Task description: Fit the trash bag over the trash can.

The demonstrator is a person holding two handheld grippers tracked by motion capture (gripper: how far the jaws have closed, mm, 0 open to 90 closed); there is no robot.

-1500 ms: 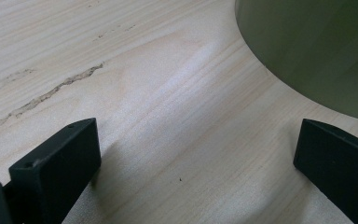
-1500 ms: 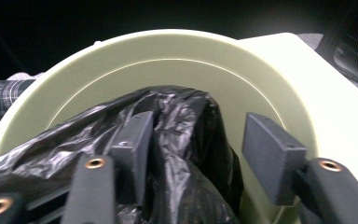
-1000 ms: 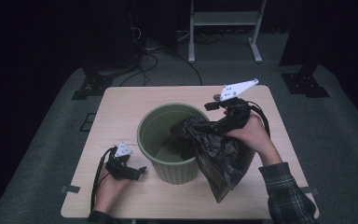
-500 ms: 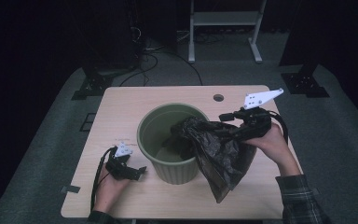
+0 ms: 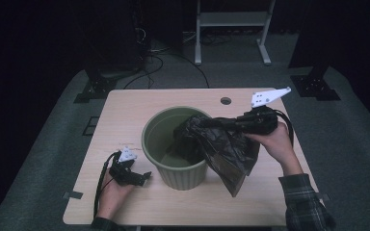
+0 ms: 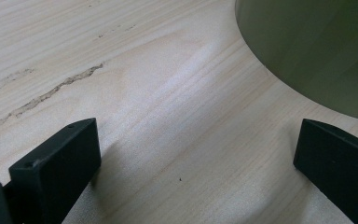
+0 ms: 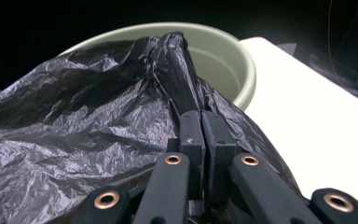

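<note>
Table (image 5: 125,110) lit from above, surroundings dark; close views perhaps slightly soft, glare-free.

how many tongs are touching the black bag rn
1. The right tongs are shut on the black bag over the green bin's rim. The left tongs rest open on the table, beside the bin.

Table (image 6: 158,107), pale wood, under the jaws of the left gripper (image 6: 196,154); scratch (image 6: 51,91) ahead of its left-hand jaw; hole (image 5: 225,101) just off the jaws of the right gripper (image 5: 204,122), far side; floor (image 5: 347,125), cables (image 5: 173,62), stand (image 5: 231,19), well beyond both.
</note>
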